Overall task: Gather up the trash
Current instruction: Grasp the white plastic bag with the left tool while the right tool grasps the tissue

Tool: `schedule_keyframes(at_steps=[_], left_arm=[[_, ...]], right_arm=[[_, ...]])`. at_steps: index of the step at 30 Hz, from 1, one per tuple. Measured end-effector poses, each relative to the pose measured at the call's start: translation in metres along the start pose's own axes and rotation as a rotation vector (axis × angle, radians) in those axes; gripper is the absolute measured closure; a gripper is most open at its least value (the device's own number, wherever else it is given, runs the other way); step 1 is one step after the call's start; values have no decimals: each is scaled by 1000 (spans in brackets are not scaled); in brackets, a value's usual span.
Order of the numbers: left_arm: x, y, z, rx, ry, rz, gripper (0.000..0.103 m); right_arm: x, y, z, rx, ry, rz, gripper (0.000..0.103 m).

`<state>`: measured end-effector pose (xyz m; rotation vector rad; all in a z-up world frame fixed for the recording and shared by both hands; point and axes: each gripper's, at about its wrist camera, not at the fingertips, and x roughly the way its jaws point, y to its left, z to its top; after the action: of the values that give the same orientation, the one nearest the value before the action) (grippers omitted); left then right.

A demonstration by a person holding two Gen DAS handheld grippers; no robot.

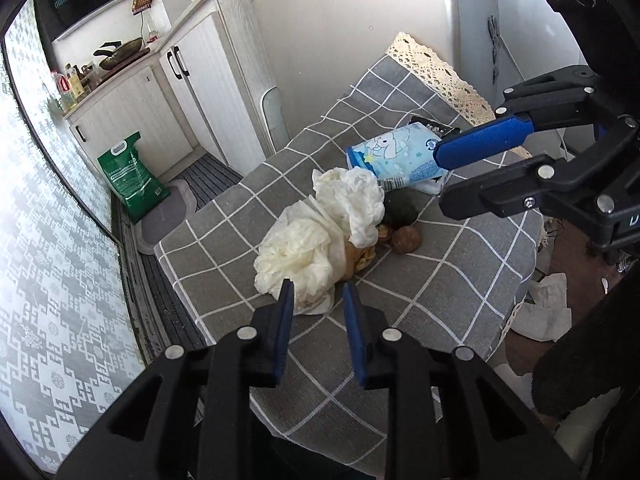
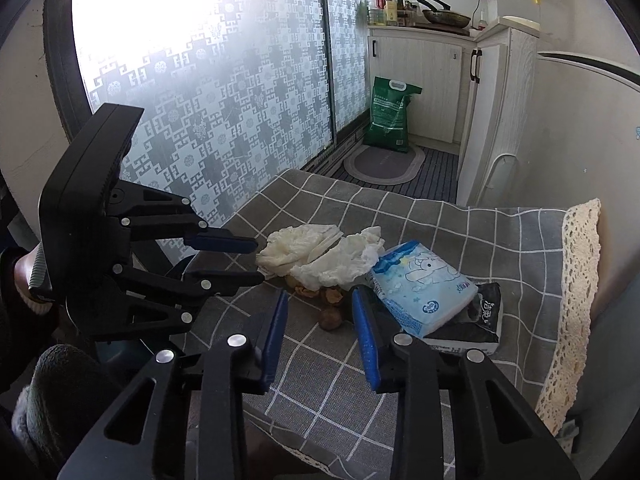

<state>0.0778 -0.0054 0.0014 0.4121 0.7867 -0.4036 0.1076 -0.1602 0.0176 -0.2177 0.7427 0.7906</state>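
A: Left gripper (image 1: 318,298), jaws apart and empty, sits at the crumpled tissues (image 1: 316,236) mid-table.

B: Light, soft, squashable; I'd pinch a thick fold. Right gripper (image 2: 320,308)?

A: Also open, over the nut shells (image 2: 330,295); brittle, roll easily.

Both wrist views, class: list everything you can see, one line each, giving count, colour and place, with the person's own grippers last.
crumpled tissues: a heap, white, table centre
nut shells: several, brown, beside the tissues
walnut: one, brown, by the shells
tissue pack: one, light blue, lying on a black pack
black pack: one, under the blue pack
tablecloth: one, grey checked, lace edge
green bag: one, on the floor by the cabinets
pan: one, dark, on the counter
left gripper: open, empty
right gripper: open, empty
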Motion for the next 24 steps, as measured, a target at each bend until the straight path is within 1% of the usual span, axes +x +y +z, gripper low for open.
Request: schedule_keyframes(at_steps=[1,2,4,5,8,13,14,17,18,21,24], left_arm=[[3,1,0,4,8,-1,77],[7,1,-1,7,18,-2,84],[12,4,-3,-7,23,-1,94],[13,6,-3,-26,13,-13,96],[8,15,-6,-87,-21,-41,97],[-1,22,-8,-170,-68,-69,97],[-4,23,-8,-195,-80,-73,97],[-13,32,-10,-307,-123,-130,97],[-16,35,-11,-338,-136,-135,97],[-26,42,-18,-409,-172,-104,97],[-37,48,-28,-482,-212,-115,97]], right_arm=[[3,2,1,-9,5,-4,78],[5,5,2,-20,13,-12,80],[12,8,4,-38,25,-22,80],[14,10,5,-42,29,-26,80],[22,15,9,-51,30,-52,78],[32,24,13,-112,18,-137,52],[35,25,13,-129,20,-158,51],[42,29,14,-152,23,-178,50],[46,30,15,-160,34,-186,50],[53,32,13,-179,52,-199,51],[58,30,13,-182,68,-214,55]])
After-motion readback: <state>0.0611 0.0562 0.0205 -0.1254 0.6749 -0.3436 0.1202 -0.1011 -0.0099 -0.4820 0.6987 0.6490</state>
